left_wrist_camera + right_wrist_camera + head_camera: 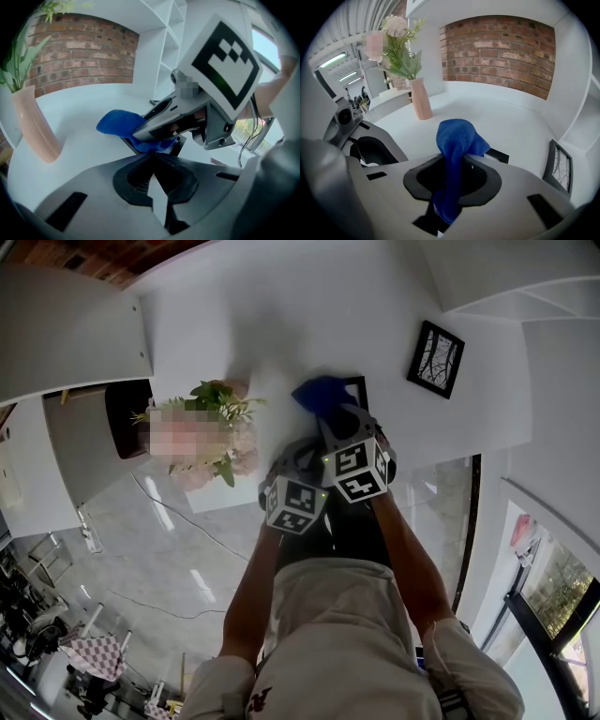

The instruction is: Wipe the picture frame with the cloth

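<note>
Hovering right of the vase (35,124), the left gripper (152,157) has its fingers pressed together, apparently empty, near the picture frame (500,156) on the counter (79,105), likely to steady it, while the right gripper (457,155) pinches the cloth (457,133) between its fingers, bunched end over that frame for wiping

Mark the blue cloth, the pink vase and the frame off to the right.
blue cloth (457,133): right gripper view, its bunched top.
pink vase (421,99): right gripper view, middle of its body.
right-hand frame (560,165): right gripper view, its glass face.
</note>
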Tool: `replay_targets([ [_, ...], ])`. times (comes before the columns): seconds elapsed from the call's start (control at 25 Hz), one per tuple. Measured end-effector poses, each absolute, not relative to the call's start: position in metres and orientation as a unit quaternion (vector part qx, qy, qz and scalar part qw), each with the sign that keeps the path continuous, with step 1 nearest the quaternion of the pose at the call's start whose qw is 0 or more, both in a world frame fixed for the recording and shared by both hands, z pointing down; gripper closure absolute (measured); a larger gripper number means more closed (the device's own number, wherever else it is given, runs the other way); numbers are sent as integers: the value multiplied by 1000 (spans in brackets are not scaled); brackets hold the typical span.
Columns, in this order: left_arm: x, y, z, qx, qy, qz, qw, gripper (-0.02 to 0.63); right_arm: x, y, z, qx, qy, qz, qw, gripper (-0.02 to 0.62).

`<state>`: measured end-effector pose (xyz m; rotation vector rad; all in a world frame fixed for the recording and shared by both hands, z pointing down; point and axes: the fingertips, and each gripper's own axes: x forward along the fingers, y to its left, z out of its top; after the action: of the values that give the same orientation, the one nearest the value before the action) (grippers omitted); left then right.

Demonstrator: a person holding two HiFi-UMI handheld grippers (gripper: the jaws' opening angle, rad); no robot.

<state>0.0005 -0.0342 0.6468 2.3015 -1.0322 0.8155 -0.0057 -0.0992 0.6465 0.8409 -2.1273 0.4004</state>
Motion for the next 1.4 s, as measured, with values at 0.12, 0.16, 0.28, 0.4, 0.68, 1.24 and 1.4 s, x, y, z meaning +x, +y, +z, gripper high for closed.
replay_targets([
  [0.12,1,-35,646,842,-379,297,243,603,-4,-101,646,334,-841,153,397,512],
  [0.16,1,-35,646,842,-379,298,243,603,-3,-101,646,334,-841,152,397,512],
  [0.28,1,-34,646,842,-378,297,245,603,-1,-103,647,338,-840,150,398,512],
  [0.4,1,-35,646,843,-379,293,245,603,1,-106,647,344,-838,149,398,512],
  [0.68,1,-36,646,841,-382,292,246,603,10,-114,647,356,-831,142,402,511],
  [1.24,0,-36,646,840,-385,288,251,603,32,-127,645,374,-807,97,446,511],
  [1.4,-1,-36,648,837,-387,288,259,603,42,-130,643,379,-801,87,455,511],
])
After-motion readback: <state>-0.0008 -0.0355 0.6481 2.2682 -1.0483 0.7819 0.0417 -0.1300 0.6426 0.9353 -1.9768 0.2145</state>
